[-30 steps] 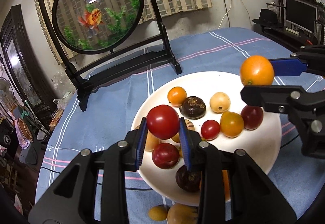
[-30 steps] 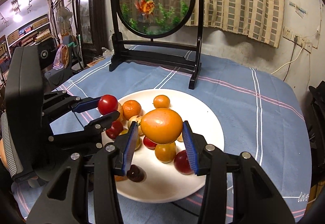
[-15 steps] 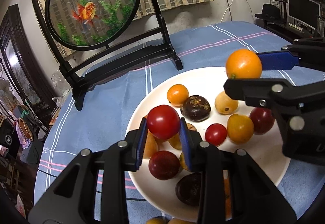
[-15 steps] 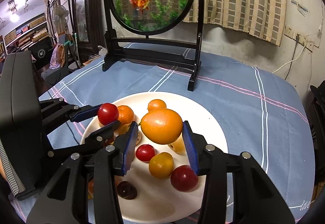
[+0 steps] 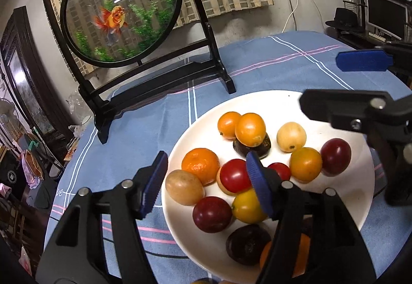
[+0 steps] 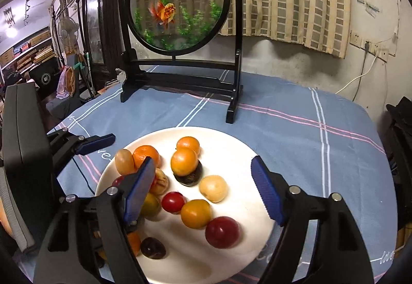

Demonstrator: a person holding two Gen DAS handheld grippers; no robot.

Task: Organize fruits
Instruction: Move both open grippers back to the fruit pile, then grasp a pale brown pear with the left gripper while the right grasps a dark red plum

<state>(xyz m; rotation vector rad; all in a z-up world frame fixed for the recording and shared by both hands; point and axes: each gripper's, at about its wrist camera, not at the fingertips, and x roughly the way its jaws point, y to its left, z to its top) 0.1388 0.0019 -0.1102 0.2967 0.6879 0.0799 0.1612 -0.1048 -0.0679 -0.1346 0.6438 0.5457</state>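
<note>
Hovering over the white plate (image 5: 296,103), the left gripper (image 5: 206,183) has just been opening its jaws, and nothing sits clamped between the blue pads now. From the left wrist camera, a red tomato (image 5: 235,175) lies on the plate just inside the right-hand pad, resting among the other fruit, with a mandarin (image 5: 200,165) and a tan fruit (image 5: 184,187) between the jaws further down. Beyond the jaws, an orange fruit (image 5: 250,129) perches on a dark one (image 5: 257,148).

From the right wrist camera, the right gripper (image 6: 203,188) has likewise just been spreading its jaws, which stand released with nothing gripped. The same orange fruit (image 6: 184,161) sits on the dark one ahead of the jaws, toward the left pad; a small red tomato (image 6: 173,202), a yellow-orange fruit (image 6: 196,214) and a dark red plum (image 6: 222,232) lie between them.

I'd judge both carried fruits delivered, so the plate holds nearly everything in sight. A little orange shows at the bottom edge of the left view, off the plate, so some may be left. The blue tablecloth (image 6: 309,129) carries pale script near the right edge, too small and cut off for me to read.
</note>
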